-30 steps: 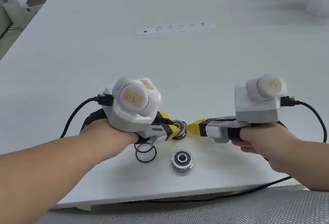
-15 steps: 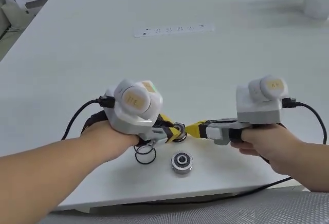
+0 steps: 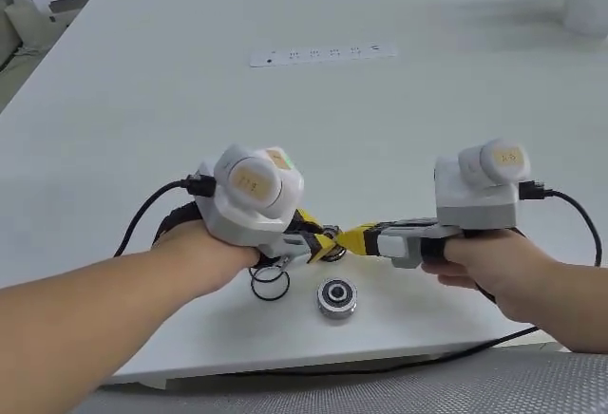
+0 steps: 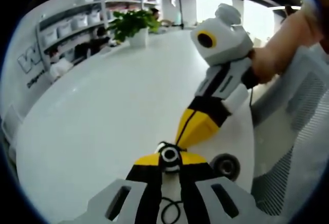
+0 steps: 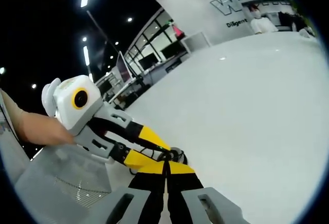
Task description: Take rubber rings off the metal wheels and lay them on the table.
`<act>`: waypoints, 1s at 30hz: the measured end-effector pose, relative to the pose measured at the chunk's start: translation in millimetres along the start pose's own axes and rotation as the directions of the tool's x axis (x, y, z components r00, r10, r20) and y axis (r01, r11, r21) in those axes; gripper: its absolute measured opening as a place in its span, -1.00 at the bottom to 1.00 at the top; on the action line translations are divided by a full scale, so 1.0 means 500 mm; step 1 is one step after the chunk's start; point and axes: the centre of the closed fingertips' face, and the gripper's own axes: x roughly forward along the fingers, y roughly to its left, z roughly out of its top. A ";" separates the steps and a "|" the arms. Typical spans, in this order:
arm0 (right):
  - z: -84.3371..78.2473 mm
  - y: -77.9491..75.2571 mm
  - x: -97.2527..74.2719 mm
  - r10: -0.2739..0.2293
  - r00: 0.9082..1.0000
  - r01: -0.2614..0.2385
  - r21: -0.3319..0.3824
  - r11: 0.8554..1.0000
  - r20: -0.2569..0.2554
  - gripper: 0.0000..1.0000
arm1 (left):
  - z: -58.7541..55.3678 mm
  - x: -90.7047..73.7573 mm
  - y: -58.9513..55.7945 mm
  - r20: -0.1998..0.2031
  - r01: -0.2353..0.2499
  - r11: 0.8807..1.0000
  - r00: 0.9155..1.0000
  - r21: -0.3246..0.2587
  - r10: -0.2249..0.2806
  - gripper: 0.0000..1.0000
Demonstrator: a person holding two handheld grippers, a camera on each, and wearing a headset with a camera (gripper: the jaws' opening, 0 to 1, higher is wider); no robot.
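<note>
Wheel clamped in left gripper; right gripper pinched closed against it; loose rings, second wheel nearby.

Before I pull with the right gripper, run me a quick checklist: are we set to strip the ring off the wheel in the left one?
1. Left gripper shut on the held wheel: ok.
2. Right gripper tips up against that wheel: ok.
3. Right jaws actually pinching its rubber ring: cannot tell.
4. Loose rings lying flat on the table: ok.
5. Second wheel resting on the table, apart from both grippers: ok.
</note>
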 end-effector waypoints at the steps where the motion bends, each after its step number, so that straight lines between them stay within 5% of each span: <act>1: 0.001 0.002 0.000 0.006 1.000 -0.006 0.004 1.000 0.003 -1.00 | 0.000 0.000 0.000 0.000 0.000 1.000 1.000 0.000 0.000 -0.77; 2: 0.001 0.006 0.000 0.014 1.000 -0.014 0.001 1.000 0.003 -1.00 | 0.000 0.000 0.000 0.000 0.000 1.000 1.000 0.000 0.000 -0.77; 3: 0.014 0.032 0.002 0.081 0.996 -0.081 -0.003 0.997 0.036 -1.00 | -0.001 0.000 0.000 0.000 0.001 1.000 1.000 0.000 -0.001 -0.77; 4: 0.005 0.017 -0.002 0.024 1.000 -0.024 -0.012 1.000 0.004 -1.00 | -0.001 0.000 0.000 0.001 0.001 1.000 1.000 -0.002 -0.001 -0.77; 10: 0.007 0.009 -0.003 0.037 0.999 -0.037 -0.006 0.999 0.015 -1.00 | -0.001 0.000 0.001 0.003 -0.001 1.000 1.000 -0.007 0.001 -0.77; 19: 0.011 0.031 -0.012 0.114 0.992 -0.117 0.072 0.990 0.049 -1.00 | 0.000 -0.001 0.000 0.011 0.003 1.000 1.000 -0.009 -0.003 -0.76; 26: 0.009 0.007 -0.009 0.023 1.000 -0.023 -0.001 1.000 0.021 -1.00 | 0.001 0.000 0.000 0.012 0.008 1.000 1.000 -0.018 -0.008 -0.76; 30: 0.002 -0.001 -0.010 0.008 1.000 -0.008 -0.012 1.000 0.010 -1.00 | 0.000 -0.001 0.001 0.030 0.009 1.000 1.000 -0.015 -0.009 -0.75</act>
